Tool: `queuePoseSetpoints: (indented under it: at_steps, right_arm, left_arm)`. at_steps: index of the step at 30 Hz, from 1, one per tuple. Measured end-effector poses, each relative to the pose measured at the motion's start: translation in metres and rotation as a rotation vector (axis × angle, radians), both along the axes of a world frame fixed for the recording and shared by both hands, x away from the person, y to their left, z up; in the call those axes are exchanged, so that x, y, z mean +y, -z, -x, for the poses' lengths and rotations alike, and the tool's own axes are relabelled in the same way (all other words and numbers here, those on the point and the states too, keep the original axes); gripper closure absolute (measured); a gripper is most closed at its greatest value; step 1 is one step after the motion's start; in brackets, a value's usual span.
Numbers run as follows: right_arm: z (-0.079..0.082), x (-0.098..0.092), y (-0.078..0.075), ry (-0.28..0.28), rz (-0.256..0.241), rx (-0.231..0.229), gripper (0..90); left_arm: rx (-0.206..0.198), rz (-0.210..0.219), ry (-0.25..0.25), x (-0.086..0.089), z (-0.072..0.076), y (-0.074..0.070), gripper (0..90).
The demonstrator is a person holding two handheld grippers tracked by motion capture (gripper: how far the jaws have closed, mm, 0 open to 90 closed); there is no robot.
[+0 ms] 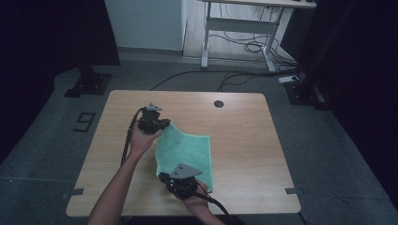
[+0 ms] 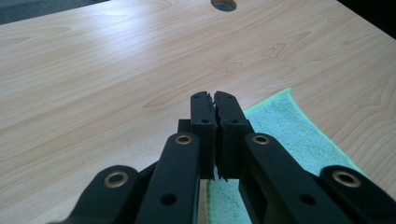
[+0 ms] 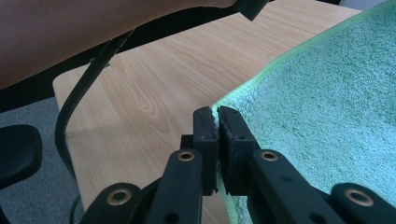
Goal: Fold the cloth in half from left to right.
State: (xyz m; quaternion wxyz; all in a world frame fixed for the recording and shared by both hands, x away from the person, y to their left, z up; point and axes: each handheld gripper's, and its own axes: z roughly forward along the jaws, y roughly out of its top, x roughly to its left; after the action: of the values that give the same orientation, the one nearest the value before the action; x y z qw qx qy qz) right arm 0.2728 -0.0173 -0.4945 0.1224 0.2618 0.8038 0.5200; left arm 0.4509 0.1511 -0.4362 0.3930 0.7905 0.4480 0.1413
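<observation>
Your left gripper (image 1: 162, 125) sits at the far left corner of the green terry-cloth towel (image 1: 187, 152), which lies flat on the light wooden table (image 1: 244, 140), a little left of the table's middle and running toward the near edge. In the left gripper view the black jaws stand pressed together, with the towel's edge (image 2: 285, 126) just beside and under them; you cannot tell from here whether any cloth is pinched between them. Your right gripper (image 1: 165, 178) is at the towel's near left corner. In the right gripper view its jaws are closed on the towel's pale green hem (image 3: 327, 116). The round cable hole (image 1: 218, 103) lies at the table's far side, well apart from the towel.
</observation>
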Motion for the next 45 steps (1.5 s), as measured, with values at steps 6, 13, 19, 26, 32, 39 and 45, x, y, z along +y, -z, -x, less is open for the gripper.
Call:
queuePoseSetpoints:
  at_steps: [6, 13, 19, 26, 32, 39, 45]
  right_arm:
    - [0.001, 0.001, 0.0, 0.005, -0.001, -0.004, 85.6]
    - [0.002, 0.015, -0.011, -0.019, -0.009, -0.031, 85.6]
    - [0.006, 0.019, -0.015, -0.017, -0.012, -0.049, 85.6]
    - [0.001, 0.026, -0.014, -0.026, -0.013, -0.034, 85.6]
    - [0.002, 0.031, -0.019, -0.031, -0.035, -0.042, 85.5]
    - [0.006, 0.021, -0.01, -0.015, -0.027, -0.039, 85.3]
    - [0.006, 0.011, -0.007, 0.002, -0.031, -0.034, 85.3]
  left_arm:
    - [-0.011, -0.005, 0.006, -0.002, 0.002, -0.005, 87.3]
    - [-0.048, 0.014, -0.041, 0.02, 0.007, -0.025, 87.3]
    - [-0.033, 0.005, -0.034, 0.02, 0.007, -0.018, 87.2]
    - [-0.026, 0.005, -0.033, 0.016, 0.003, -0.017, 87.1]
    - [-0.038, -0.009, -0.041, 0.012, 0.002, -0.026, 86.9]
    - [-0.007, -0.032, -0.03, 0.0, -0.002, -0.009, 86.8]
    - [0.007, -0.04, -0.034, -0.007, -0.007, 0.0, 86.8]
